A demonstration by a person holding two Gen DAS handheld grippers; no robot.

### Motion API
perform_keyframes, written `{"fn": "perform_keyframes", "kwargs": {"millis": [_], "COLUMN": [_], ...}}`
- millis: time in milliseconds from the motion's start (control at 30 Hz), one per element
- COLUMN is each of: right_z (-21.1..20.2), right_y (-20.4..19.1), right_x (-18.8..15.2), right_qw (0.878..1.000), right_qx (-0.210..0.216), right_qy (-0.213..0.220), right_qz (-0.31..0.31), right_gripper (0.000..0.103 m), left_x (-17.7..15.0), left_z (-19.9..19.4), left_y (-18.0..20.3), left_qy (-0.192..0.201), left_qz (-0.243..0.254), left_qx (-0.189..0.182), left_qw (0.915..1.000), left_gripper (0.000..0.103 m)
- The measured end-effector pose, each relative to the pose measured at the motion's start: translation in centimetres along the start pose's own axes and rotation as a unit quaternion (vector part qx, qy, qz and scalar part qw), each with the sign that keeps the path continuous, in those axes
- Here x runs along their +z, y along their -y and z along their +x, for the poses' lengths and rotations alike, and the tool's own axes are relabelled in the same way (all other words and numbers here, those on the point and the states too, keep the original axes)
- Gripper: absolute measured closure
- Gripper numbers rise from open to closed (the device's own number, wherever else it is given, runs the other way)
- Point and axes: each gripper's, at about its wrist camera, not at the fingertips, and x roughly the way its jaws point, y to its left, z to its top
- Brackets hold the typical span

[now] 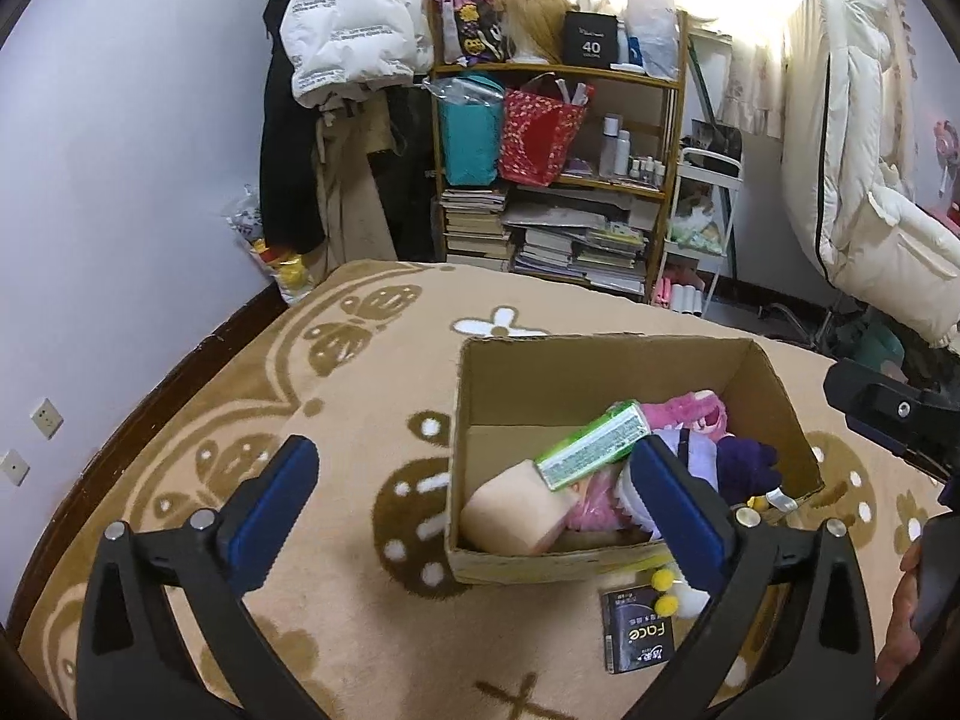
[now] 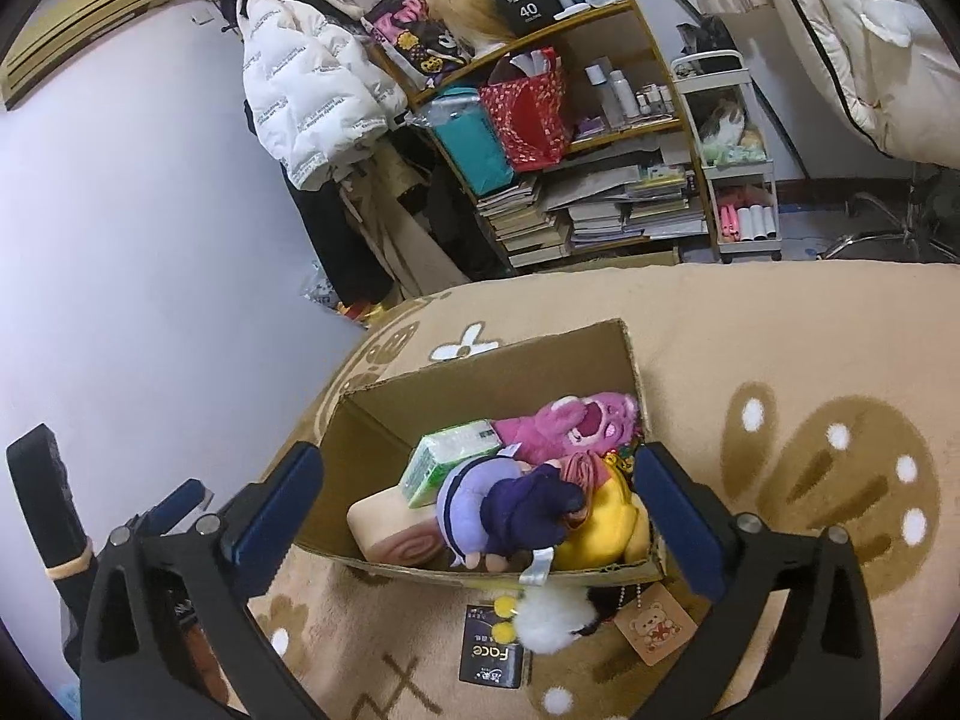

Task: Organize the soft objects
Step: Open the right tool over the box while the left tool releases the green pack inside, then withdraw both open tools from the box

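An open cardboard box [image 1: 516, 378] [image 2: 384, 420] stands on the beige patterned blanket. Inside lie a green tissue pack [image 1: 591, 444] [image 2: 447, 459], a pink plush bear [image 1: 699, 414] [image 2: 576, 426], a purple-haired doll [image 2: 516, 507], a yellow plush [image 2: 606, 525] and a peach roll cushion [image 1: 519, 516] [image 2: 393, 525]. A black "Face" tissue pack [image 1: 639, 636] [image 2: 492, 654] and a white pom-pom plush [image 2: 549, 621] with a bear tag lie before the box. My left gripper [image 1: 474, 510] is open and empty above the box's near left corner. My right gripper [image 2: 480, 516] is open and empty over the box.
A wooden shelf [image 1: 558, 69] [image 2: 600, 138] with bags, bottles and stacked books stands behind the bed. A white puffer jacket [image 1: 354, 18] [image 2: 312, 90] hangs left of it. A white trolley [image 2: 738, 180] stands to its right. The blanket [image 1: 300, 420] extends left of the box.
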Motion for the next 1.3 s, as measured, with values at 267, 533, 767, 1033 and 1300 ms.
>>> {"fn": "perform_keyframes", "kwargs": {"millis": [267,533,767,1033,1300], "right_z": [-1.7,-3.9,-5.0,-4.8,-3.2], "right_y": [0.4,0.7,1.1,1.6,2.8], "right_x": [-0.2,-0.5,-1.3,-2.6,-4.0], "right_qw": [1.0,0.999,0.999,0.999,0.997], "right_qx": [-0.001,0.008,-0.001,-0.013,-0.012], "right_qy": [0.006,0.017,0.012,-0.007,-0.036], "right_qz": [0.014,0.029,0.037,0.045,0.064], "right_gripper": [0.0,0.0,0.0,0.0,0.0], "left_x": [0.1,-0.6,-2.0,-3.3,-4.1], "left_z": [-1.9,-3.4,-4.3,-4.5,-3.3], "left_y": [-1.2,-0.9,0.2,0.8,1.1], "left_qy": [-0.004,-0.007,-0.023,-0.04,-0.063], "left_qz": [-0.02,-0.027,-0.012,-0.013,-0.008], "left_qx": [-0.008,-0.004,-0.003,-0.014,-0.019], "left_qw": [0.9998,0.9996,0.9997,0.999,0.9978], "left_gripper": [0.0,0.0,0.0,0.0,0.0]}}
